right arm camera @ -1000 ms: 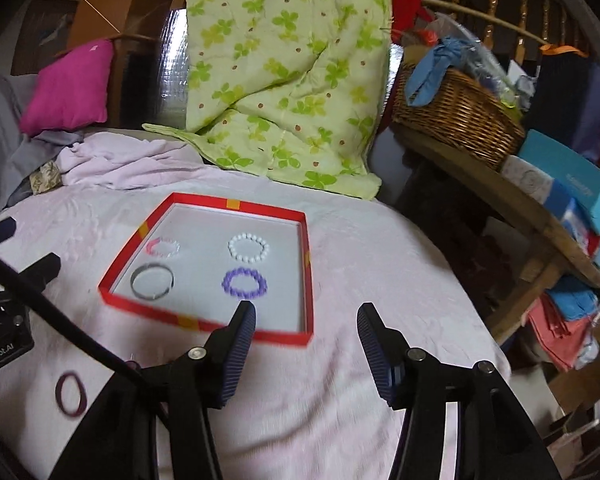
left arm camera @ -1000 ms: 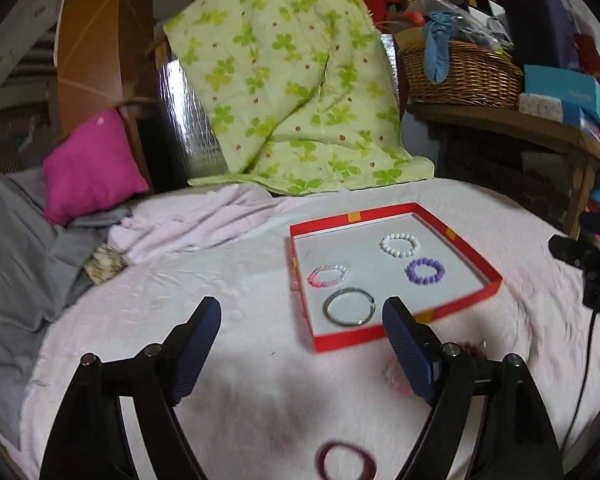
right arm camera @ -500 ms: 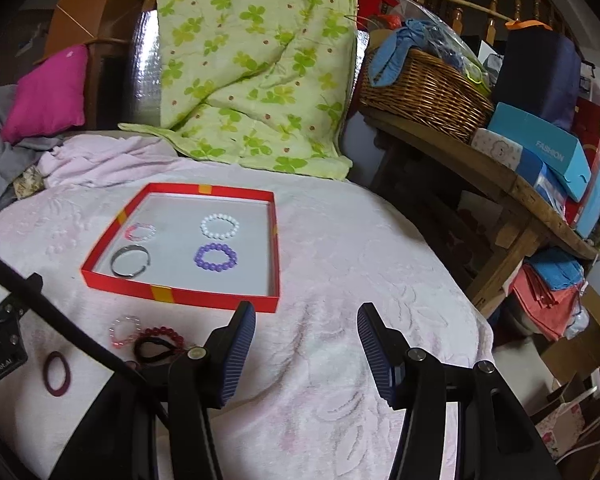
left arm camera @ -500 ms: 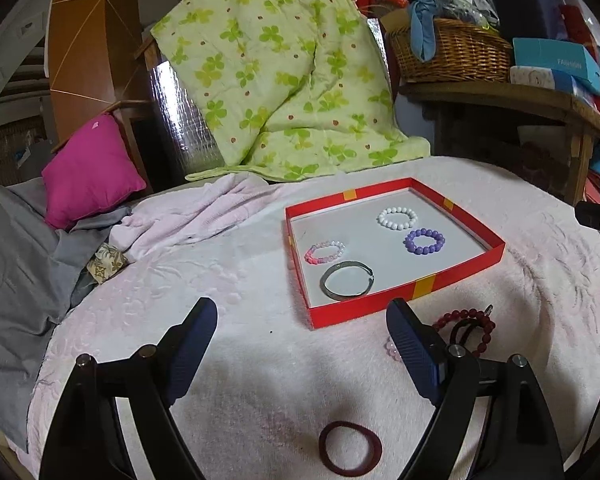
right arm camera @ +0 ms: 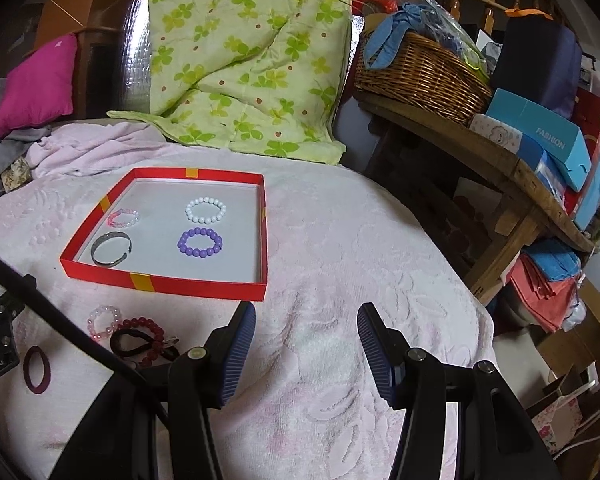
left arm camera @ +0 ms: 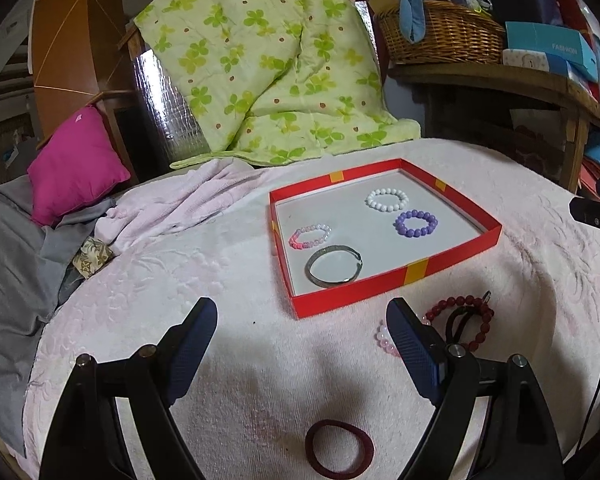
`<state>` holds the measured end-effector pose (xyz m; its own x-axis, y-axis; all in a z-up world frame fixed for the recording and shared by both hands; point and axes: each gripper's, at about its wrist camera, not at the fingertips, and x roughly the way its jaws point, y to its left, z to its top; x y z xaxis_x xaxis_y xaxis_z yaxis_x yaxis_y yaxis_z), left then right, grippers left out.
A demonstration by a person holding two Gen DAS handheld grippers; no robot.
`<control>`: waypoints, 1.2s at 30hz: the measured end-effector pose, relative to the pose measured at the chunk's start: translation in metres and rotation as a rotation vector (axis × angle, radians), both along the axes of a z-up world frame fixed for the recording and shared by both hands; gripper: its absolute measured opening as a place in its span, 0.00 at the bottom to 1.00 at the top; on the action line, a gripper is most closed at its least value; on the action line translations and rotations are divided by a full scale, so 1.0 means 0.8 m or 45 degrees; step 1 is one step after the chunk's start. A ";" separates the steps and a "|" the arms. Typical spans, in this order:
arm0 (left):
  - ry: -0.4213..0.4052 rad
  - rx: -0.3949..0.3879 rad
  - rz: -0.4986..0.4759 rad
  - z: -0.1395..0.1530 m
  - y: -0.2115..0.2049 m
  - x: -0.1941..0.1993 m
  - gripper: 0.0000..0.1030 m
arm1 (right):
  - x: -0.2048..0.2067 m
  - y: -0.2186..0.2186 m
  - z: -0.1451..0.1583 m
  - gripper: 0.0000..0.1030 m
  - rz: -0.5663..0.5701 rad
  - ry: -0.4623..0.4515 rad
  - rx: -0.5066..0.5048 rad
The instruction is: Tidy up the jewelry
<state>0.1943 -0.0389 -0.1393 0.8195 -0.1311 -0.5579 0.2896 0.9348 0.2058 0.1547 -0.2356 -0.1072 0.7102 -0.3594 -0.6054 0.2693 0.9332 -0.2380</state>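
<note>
Four bracelets already lie inside a shallow red tray [left arm camera: 396,292] on a pale pink towel [left arm camera: 220,272] spread over a bed: a white bead one [left arm camera: 387,199] and a purple bead one [left arm camera: 416,223] toward the far side, a pink-and-white one [left arm camera: 310,236] and a silver bangle [left arm camera: 333,266] nearer the front wall. They sit apart from one another in a loose two-by-two grid, likely so each stays easy to see and does not tangle. Outside the tray, just in front of it, the unsorted pieces remain in a small heap on the towel: a dark red bead bracelet [left arm camera: 460,304] with a black hair tie [left arm camera: 458,322] lying across it and a clear pink bead bracelet [right arm camera: 104,322] touching its side. A maroon hair band [left arm camera: 339,448] lies alone, closer to the cameras. The left gripper [left arm camera: 302,344] hangs above the towel with its jaws wide apart and empty, the maroon band below and between them, so it seems the likely next pick. The right gripper [right arm camera: 306,350] hovers over bare towel to the right of the heap, jaws partly apart, holding nothing.
</note>
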 end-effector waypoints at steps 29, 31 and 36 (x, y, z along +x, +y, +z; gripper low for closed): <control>0.032 0.052 -0.044 -0.008 0.005 0.002 0.84 | 0.022 0.014 -0.024 0.55 0.015 0.073 -0.042; 0.033 0.058 -0.043 -0.009 0.006 0.003 0.84 | 0.023 0.015 -0.025 0.56 0.016 0.077 -0.043; 0.040 0.072 -0.038 -0.011 0.009 0.003 0.84 | 0.024 0.017 -0.030 0.55 0.024 0.092 -0.052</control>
<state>0.1970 -0.0319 -0.1484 0.7977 -0.1229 -0.5904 0.3246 0.9126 0.2485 0.1741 -0.2220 -0.1313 0.6722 -0.3721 -0.6401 0.2328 0.9269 -0.2944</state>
